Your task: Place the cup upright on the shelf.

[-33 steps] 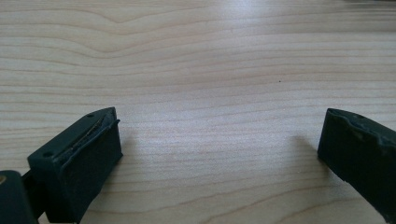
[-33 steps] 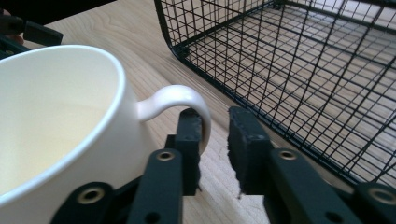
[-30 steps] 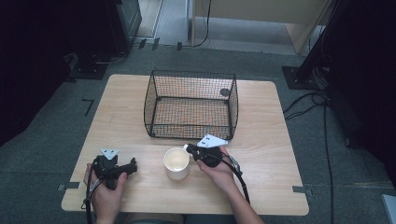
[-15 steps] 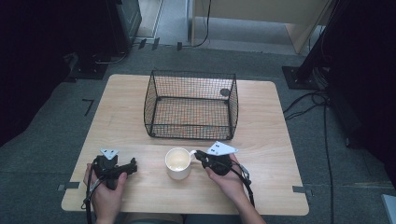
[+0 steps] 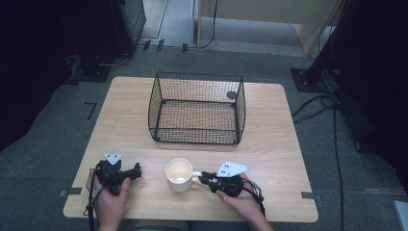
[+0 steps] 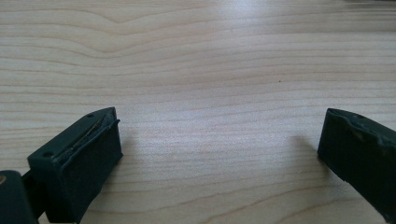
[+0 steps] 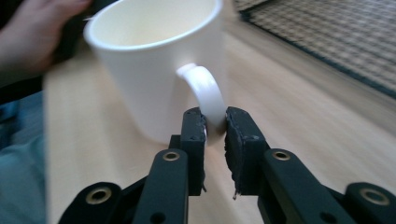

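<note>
Near the front edge of the tabletop (image 5: 269,139), the person's right hand (image 5: 240,202) comes in from the bottom of the high view and holds the right gripper (image 5: 202,177) low and roughly level, pointed across toward the white mug (image 5: 179,174). Its grey three-cornered plate faces up. In the right gripper view the right gripper (image 7: 215,128) has its jaws on either side of the lower part of the mug's handle (image 7: 205,95); they have just been opening a little, and a thin gap seems to show beside the handle on one side, though blur makes contact hard to judge.

The left hand (image 5: 111,199) rests near the front left corner of the tabletop, holding the left gripper (image 5: 138,172) level and pointed toward the mug, well short of it. In the left gripper view its jaws stand wide apart over bare wood, with nothing between them.

The mug is a plain, glossy white ceramic one with a rounded loop handle and a pale, empty-looking inside. It stands upright on the tabletop between the two grippers, its handle turned toward the right gripper. Behind it, farther up the tabletop, sits a black wire basket (image 5: 197,139), apart from the mug.
</note>
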A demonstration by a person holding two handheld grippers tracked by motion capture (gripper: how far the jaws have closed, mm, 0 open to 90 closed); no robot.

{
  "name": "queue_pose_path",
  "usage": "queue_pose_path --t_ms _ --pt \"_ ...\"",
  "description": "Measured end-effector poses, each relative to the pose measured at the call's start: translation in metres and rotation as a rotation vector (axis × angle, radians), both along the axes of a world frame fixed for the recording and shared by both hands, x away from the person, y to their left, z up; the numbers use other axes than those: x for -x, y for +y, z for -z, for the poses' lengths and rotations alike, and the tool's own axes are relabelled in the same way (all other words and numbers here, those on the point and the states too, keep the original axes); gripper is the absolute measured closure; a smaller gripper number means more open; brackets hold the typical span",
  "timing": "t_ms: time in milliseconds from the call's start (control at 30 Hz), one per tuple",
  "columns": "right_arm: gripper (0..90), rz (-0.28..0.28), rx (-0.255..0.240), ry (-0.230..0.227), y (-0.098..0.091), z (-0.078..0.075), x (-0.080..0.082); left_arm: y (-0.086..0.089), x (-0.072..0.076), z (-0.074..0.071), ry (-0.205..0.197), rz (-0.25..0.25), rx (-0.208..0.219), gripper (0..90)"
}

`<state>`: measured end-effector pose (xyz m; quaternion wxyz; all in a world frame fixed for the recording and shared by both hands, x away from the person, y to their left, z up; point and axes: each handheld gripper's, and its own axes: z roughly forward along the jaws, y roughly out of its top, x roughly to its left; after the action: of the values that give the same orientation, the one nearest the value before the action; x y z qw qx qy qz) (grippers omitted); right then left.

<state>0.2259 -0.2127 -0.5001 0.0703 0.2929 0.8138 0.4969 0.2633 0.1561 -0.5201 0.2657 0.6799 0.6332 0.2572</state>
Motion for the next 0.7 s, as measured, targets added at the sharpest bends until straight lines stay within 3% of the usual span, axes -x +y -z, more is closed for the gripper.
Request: queue_pose_path --t_ms 67,300,600,700 --pt "73.7 -0.066 -0.009 0.005 0.006 -0.001 0.003 0.0 0.0 0.0 0.0 0.0 0.0 0.0" --pt "75.3 -0.082 -0.009 0.007 0.018 -0.006 0.003 0.0 0.0 0.0 0.0 0.0 0.0 0.0" --pt "75.3 -0.056 0.059 -0.028 0.032 -0.007 0.009 0.0 0.0 0.0 0.0 0.0 0.0 0.0" --pt "78.0 -0.088 0.063 -0.023 0.034 -0.007 0.01 0.0 0.0 0.0 0.0 0.0 0.0 0.0"
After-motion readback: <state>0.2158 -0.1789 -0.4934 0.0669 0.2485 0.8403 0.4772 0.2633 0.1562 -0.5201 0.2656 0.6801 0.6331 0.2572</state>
